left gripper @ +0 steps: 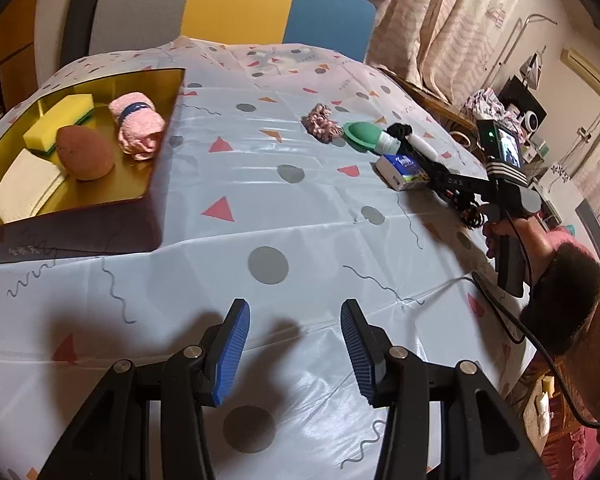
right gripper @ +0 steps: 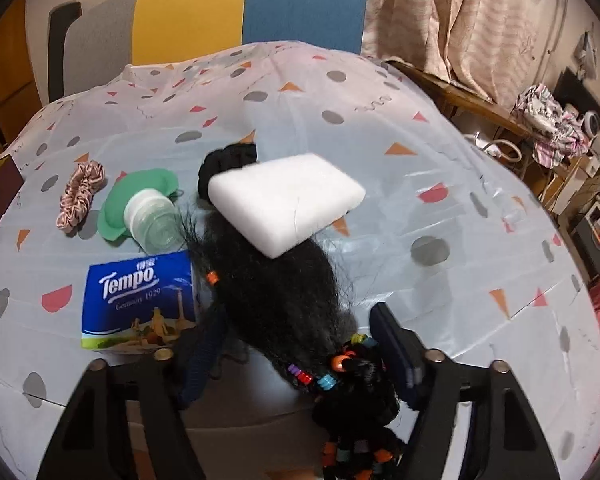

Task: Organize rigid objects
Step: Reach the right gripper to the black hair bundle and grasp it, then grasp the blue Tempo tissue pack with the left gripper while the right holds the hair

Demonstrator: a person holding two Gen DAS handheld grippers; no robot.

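A black frizzy hairpiece with coloured beads (right gripper: 288,300) is seen between the right gripper (right gripper: 296,344) fingers, though whether it is pressed cannot be told. Just beyond its far end lies a white rectangular foam block (right gripper: 286,202). The left gripper (left gripper: 296,344) fingers are held apart, empty, above the patterned counter (left gripper: 300,220).

The middle of the tablecloth (left gripper: 300,216) is left bare between the gold tray (left gripper: 162,148) and the right-hand clutter. Passage there is blocked by a tissue pack (right gripper: 140,300), black hairpiece (right gripper: 284,300), white sponge (right gripper: 286,202) and clear bottle (right gripper: 156,222), closely packed.
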